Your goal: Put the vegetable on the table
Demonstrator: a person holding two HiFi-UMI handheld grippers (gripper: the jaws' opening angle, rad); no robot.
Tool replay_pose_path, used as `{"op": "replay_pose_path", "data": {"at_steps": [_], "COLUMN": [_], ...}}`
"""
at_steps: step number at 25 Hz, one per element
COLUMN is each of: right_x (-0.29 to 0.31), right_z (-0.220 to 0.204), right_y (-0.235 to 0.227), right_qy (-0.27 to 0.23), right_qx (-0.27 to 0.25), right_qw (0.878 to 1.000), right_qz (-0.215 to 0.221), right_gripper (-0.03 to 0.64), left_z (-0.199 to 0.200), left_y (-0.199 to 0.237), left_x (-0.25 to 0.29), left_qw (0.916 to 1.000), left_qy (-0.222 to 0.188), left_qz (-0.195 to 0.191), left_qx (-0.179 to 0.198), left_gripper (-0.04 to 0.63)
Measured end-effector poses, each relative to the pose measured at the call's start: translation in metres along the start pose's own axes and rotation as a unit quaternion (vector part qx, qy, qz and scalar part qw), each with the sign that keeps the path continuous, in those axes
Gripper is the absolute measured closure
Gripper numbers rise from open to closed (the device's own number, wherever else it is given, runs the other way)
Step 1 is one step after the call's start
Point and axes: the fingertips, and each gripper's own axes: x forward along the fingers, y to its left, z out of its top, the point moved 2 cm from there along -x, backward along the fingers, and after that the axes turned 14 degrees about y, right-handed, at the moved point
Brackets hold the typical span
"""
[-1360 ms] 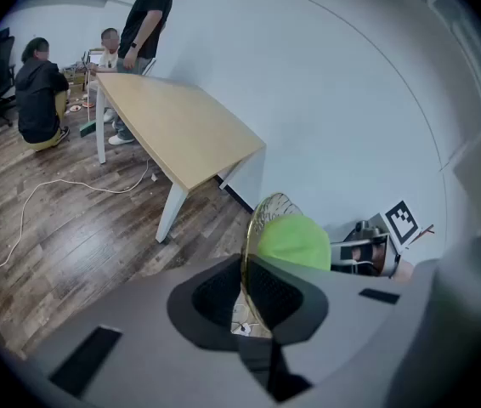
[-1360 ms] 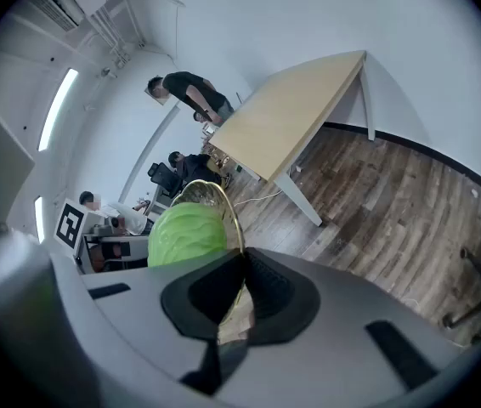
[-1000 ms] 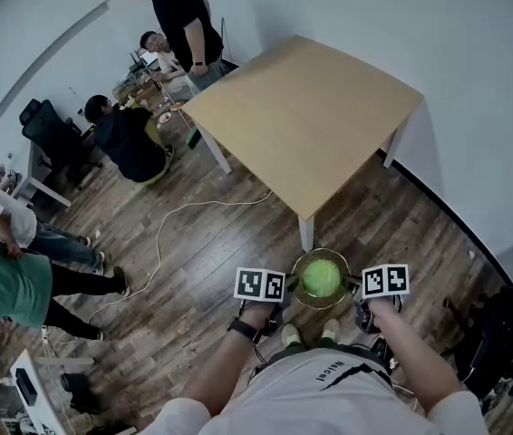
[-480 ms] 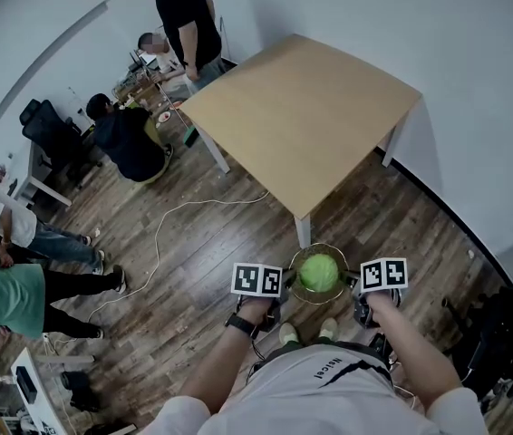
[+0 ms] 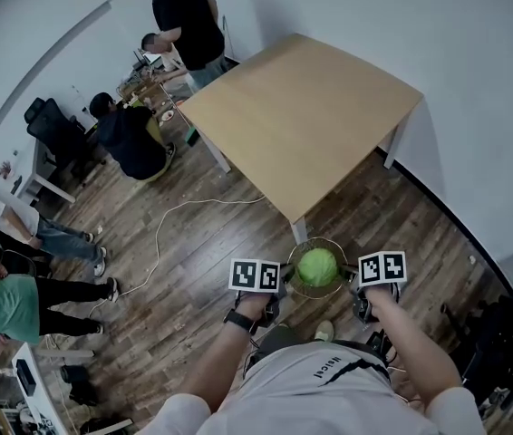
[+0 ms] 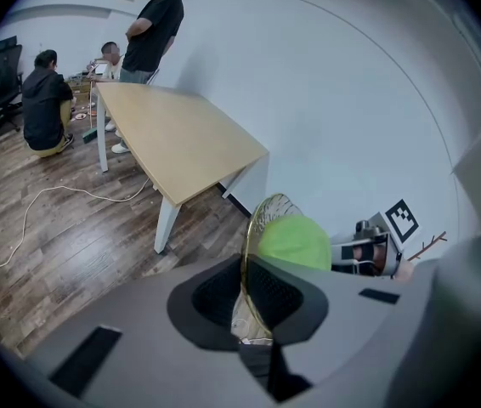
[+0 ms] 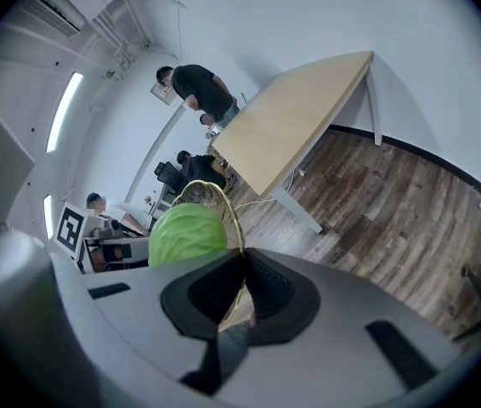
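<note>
Nearest you, your left gripper (image 6: pixel 245 289) is clamped on one side of the thin golden rim of a bowl (image 5: pixel 315 242), and your right gripper (image 7: pixel 241 291) is clamped on the opposite side, so the bowl hangs between them in front of your chest. Each rim edge runs straight into the closed jaws. The cabbage (image 5: pixel 318 266) sits inside the bowl, a round, smooth, pale-green ball that fills most of it. The bowl's wall looks see-through, though whether it is glass or fine wire cannot be told. Below it is a dark, wood-grain plank floor (image 5: pixel 193 275), and a thin white cable (image 5: pixel 160 234) loops across the boards to your left. Just beyond the bowl stands a white leg (image 5: pixel 299 231) under the near corner of the table (image 5: pixel 306 116), whose square top is light, matt wood with nothing on it. A plain pale wall (image 5: pixel 474 80) runs along its far side. Farther off on the left, a person in dark clothes (image 5: pixel 128 139) sits low by a cluttered desk, and another in a black shirt (image 5: pixel 184 16) stands at the table's far corner.
</note>
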Motion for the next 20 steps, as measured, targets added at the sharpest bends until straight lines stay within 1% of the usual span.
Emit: {"op": "replay_pose_path", "data": {"at_steps": [6, 10, 17, 20], "right_x": [-0.003, -0.002, 0.009, 0.015], "right_z": [0.019, 0.037, 0.090, 0.109], "right_y": [-0.008, -0.013, -0.012, -0.020], "right_qy": [0.003, 0.004, -0.003, -0.003], "right_qx": [-0.002, 0.003, 0.014, 0.029], "right_qw": [1.000, 1.000, 1.000, 1.000], "right_qz": [0.004, 0.004, -0.005, -0.009], "right_gripper": [0.594, 0.594, 0.594, 0.594], "left_z": [0.018, 0.037, 0.090, 0.113], "left_y": [-0.002, 0.001, 0.025, 0.035], "left_x": [0.006, 0.011, 0.014, 0.023], "left_qw": [1.0000, 1.0000, 0.9999, 0.9998], "left_qy": [-0.001, 0.001, 0.007, 0.016], "left_qz": [0.003, 0.003, -0.006, -0.005], "left_qx": [-0.003, -0.002, 0.005, 0.012], "left_gripper": [0.563, 0.563, 0.563, 0.563]}}
